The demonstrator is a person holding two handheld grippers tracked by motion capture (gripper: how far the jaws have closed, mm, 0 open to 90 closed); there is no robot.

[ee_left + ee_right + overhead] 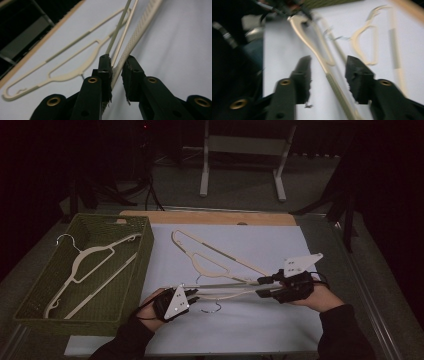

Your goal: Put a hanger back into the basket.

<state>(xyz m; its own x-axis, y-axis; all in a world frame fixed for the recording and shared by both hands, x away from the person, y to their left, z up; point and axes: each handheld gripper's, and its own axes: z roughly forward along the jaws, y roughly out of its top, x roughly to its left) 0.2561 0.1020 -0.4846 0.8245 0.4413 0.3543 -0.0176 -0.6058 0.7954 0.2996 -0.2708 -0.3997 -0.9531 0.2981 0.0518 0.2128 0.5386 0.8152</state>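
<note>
A cream hanger (225, 287) spans between my two grippers above the white sheet (260, 335), its metal hook hanging toward me. My left gripper (194, 295) is shut on its left end; in the left gripper view the ribbed arm (140, 30) runs down between the jaws (116, 65) against the left pad. My right gripper (262, 287) stands open around the other arm; the right gripper view shows that arm (334, 85) between the jaws (328, 67) with gaps on both sides. A second cream hanger (215, 255) lies flat farther back on the sheet.
A green woven basket (145, 250) at the left holds a third hanger (92, 265). A wooden board (210, 217) edges the sheet at the back. Beyond the table stands a white metal frame (240, 165) on the floor.
</note>
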